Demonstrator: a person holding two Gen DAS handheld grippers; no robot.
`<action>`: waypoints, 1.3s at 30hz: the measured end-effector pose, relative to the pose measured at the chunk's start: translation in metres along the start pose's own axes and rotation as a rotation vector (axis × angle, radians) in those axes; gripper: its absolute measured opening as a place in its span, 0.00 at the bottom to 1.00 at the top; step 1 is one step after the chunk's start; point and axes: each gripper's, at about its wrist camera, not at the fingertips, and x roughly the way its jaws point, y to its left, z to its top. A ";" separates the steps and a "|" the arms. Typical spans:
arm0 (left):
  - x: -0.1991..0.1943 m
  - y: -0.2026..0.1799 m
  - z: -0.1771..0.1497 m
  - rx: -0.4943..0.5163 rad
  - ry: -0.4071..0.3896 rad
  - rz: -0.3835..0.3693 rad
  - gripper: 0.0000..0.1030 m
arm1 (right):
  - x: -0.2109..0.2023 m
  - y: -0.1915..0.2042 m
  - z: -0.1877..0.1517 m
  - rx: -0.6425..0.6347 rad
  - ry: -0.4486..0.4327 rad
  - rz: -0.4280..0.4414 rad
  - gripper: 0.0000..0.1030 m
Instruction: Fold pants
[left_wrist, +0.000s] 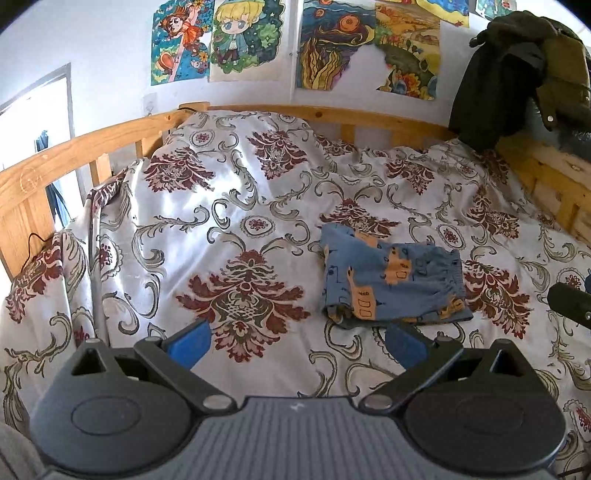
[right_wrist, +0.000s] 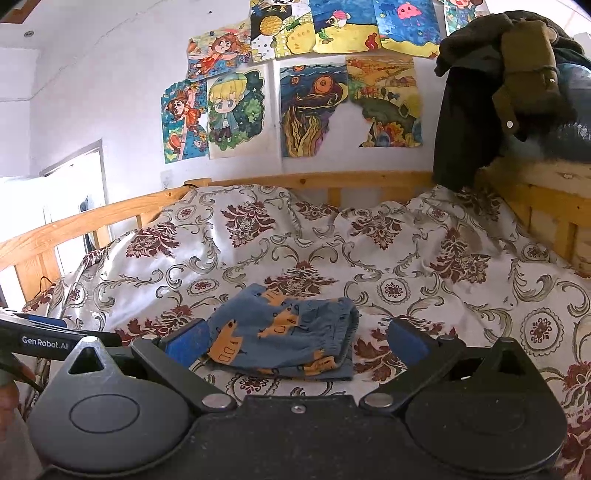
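Small blue pants (left_wrist: 393, 280) with orange animal prints lie folded into a compact bundle on the patterned bedspread (left_wrist: 236, 221). My left gripper (left_wrist: 297, 341) is open, its blue pads wide apart, just in front and to the left of the bundle and touching nothing. In the right wrist view the same pants (right_wrist: 284, 338) lie straight ahead, between and just beyond the open fingers of my right gripper (right_wrist: 297, 341), which holds nothing. The right gripper's black body (left_wrist: 570, 304) shows at the right edge of the left wrist view.
A wooden bed rail (left_wrist: 74, 147) runs along the left and back, and wooden slats (right_wrist: 546, 206) rise on the right. Dark green clothing (right_wrist: 491, 96) hangs over the right corner. Drawings (right_wrist: 314, 107) cover the wall. The left gripper's body (right_wrist: 44, 341) is at the left edge.
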 end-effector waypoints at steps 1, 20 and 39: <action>0.000 0.000 0.000 -0.001 0.001 0.000 1.00 | 0.000 0.000 0.000 -0.001 0.000 0.000 0.99; 0.005 0.003 -0.004 -0.018 0.025 -0.002 1.00 | 0.002 -0.001 -0.002 0.006 0.009 0.005 0.99; 0.009 0.001 -0.006 -0.028 0.074 0.006 1.00 | 0.005 0.005 -0.009 0.007 0.021 0.005 0.99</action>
